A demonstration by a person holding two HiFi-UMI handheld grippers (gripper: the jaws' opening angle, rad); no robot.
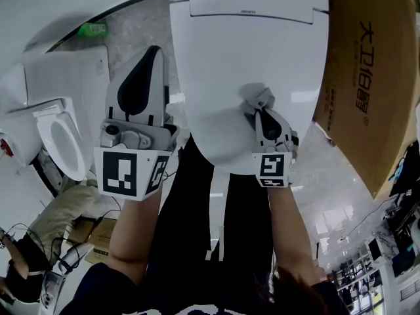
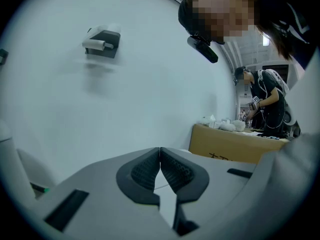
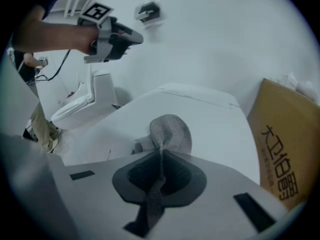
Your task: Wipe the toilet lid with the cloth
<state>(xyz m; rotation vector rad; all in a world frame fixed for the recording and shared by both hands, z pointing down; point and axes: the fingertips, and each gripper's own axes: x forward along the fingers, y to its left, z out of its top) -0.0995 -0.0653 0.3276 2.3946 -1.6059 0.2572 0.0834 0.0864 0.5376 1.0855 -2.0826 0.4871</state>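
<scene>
Right gripper (image 3: 161,153): jaws clamped tight on grey cloth (image 3: 170,130). Cloth bunched ahead of tips, resting on closed white toilet lid (image 1: 243,51), toward lid's front-right part. Left gripper (image 2: 160,156): jaws shut together, nothing between, held up beside lid's left edge, facing white wall. Cardboard box (image 1: 367,77) just right of toilet. Second toilet (image 1: 61,136) well off left. Paper holder (image 2: 102,41) on wall.

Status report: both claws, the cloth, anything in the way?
Right claw shut on grey cloth, cloth on toilet lid. Left claw shut, empty, off the lid. Nothing else on the lid.
</scene>
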